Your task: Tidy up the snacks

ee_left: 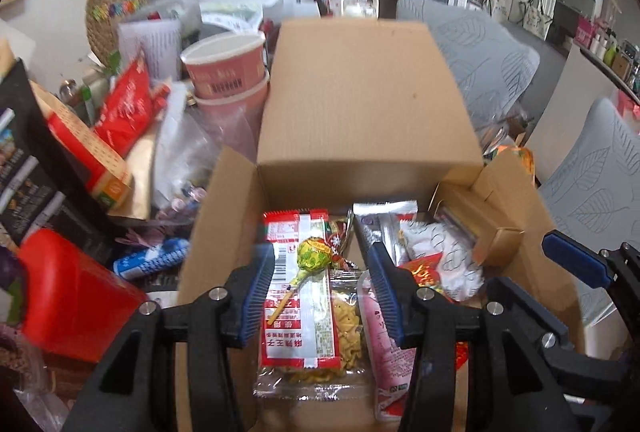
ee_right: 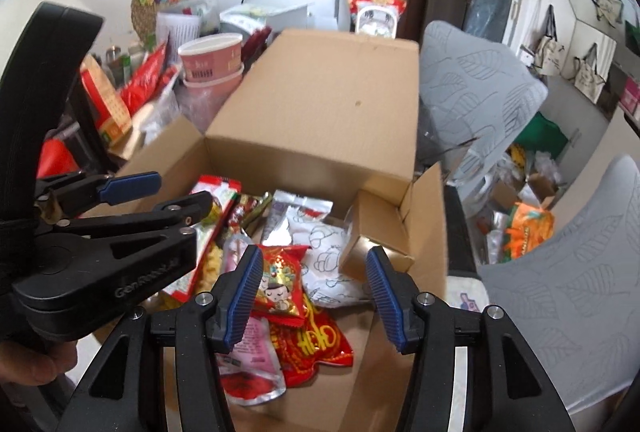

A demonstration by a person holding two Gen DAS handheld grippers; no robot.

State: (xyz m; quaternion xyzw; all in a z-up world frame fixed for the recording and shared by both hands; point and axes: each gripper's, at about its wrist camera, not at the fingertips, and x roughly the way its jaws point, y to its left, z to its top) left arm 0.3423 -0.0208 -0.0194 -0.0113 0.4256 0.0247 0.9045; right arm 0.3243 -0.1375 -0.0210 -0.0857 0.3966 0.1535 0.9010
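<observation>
Left jaws: I see my left gripper (ee_left: 320, 288) spread, nothing pinched, above the lollipop (ee_left: 312, 256).
Right jaws: my right gripper (ee_right: 316, 296) stands spread and empty over a red snack packet (ee_right: 280, 280).
Lollipop: lying on the noodle snack bag (ee_left: 304, 312).
Snacks: all inside the cardboard box (ee_left: 224, 207), lid flap upright.
Around: stacked pink cups (ee_left: 228, 71) left of the box; grey chairs (ee_right: 568, 292) right.

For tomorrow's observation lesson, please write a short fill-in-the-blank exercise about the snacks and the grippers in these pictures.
1. The snacks lie inside an open ____ box.
2. A lollipop with a ____ wrapper rests on the noodle packet.
3. Both the left gripper and right gripper are ____ and hold nothing.

Missing words: cardboard; yellow; open
</observation>
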